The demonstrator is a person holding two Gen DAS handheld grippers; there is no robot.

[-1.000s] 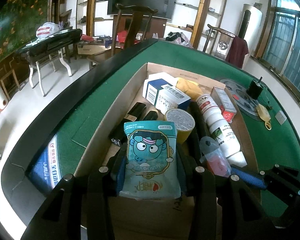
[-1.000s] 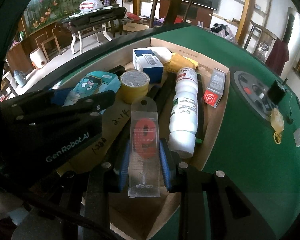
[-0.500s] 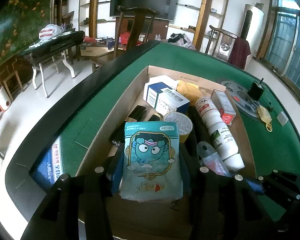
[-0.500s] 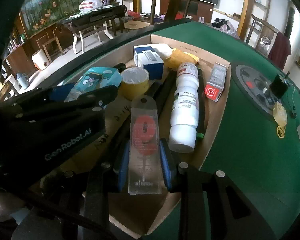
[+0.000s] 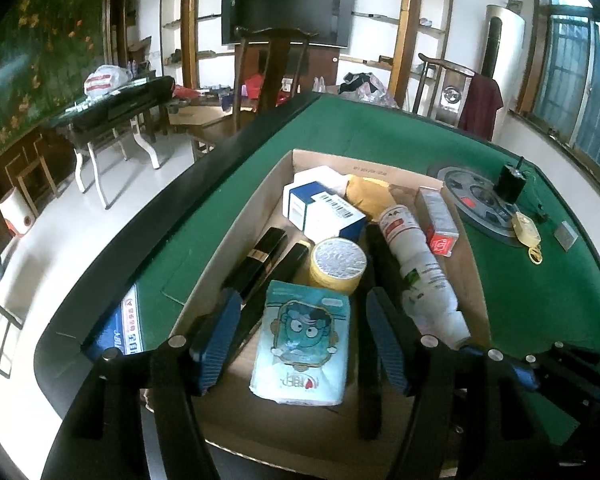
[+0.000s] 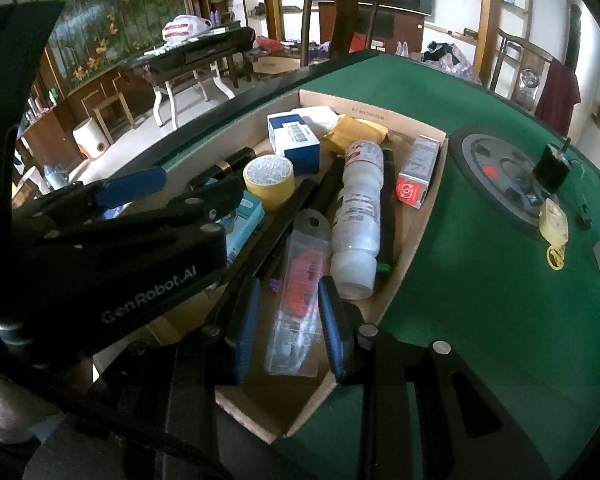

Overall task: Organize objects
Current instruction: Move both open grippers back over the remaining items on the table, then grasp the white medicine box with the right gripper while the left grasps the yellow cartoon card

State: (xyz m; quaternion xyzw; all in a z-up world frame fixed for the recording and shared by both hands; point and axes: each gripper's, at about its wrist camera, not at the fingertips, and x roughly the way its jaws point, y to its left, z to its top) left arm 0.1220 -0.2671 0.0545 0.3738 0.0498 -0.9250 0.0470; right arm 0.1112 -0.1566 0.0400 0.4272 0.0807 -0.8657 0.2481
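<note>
left gripper [image 5: 300, 340] jaws are opening clear of the pale blue cartoon tissue pack [image 5: 302, 342]; lift straight. right gripper [image 6: 288, 320] grips the clear blister pack [image 6: 300, 292].

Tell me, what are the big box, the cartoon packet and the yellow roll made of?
The big box looks like plain brown cardboard: matte, with a raw cut edge. The cartoon packet seems to be soft plastic film, slightly shiny and puffy, probably tissues. The yellow roll looks like sticky tape, glossy yellow on its side, though its top face is hard to read.
</note>
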